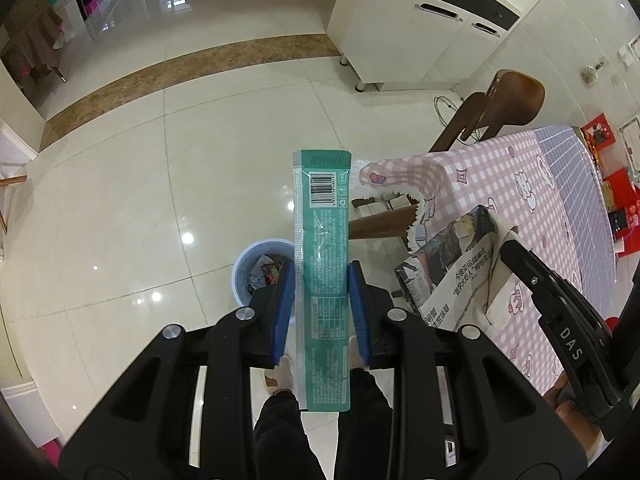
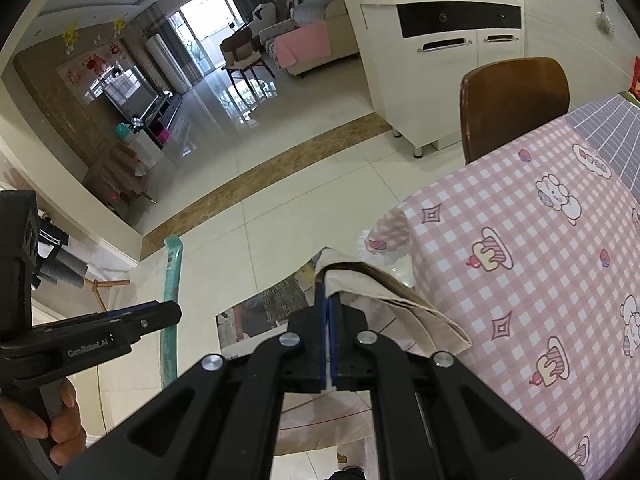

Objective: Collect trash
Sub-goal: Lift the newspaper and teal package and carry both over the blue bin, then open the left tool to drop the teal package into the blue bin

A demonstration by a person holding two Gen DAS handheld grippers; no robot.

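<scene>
Two pieces of trash are in my grip at once, one in each tool. My left gripper (image 1: 321, 304) points steeply down over the tiled floor (image 1: 120, 208), and its blue pads (image 1: 283, 312) stand partly apart, pressing on the two long edges of a long teal wrapper (image 1: 323, 248). That wrapper runs lengthwise between the fingers, its barcode end reaching out beyond the tips and its other end hanging back toward my dark trouser legs (image 1: 320, 432). Taking the round white trash bin (image 1: 246, 276) on the floor as the mark: the wrapper hangs above it, just to its right in the left wrist view, with the left pad overlapping the bin's rim. Crumpled scraps already lie inside the bin.

My right gripper (image 2: 327, 320) has its jaws pinched fully together on a folded newspaper (image 2: 376, 292), which drapes over the fingertips and sags down on both sides. From the left wrist view, the newspaper (image 1: 448, 264) hangs to the right of the bin and higher, at the edge of the table with the pink checked cloth (image 1: 516, 184). Beyond the bin, past the table corner, a brown wooden chair (image 1: 508, 100) stands, and further still a white cabinet (image 1: 400, 28). In the right wrist view my left hand (image 2: 60, 424) shows around the other tool's handle.
</scene>
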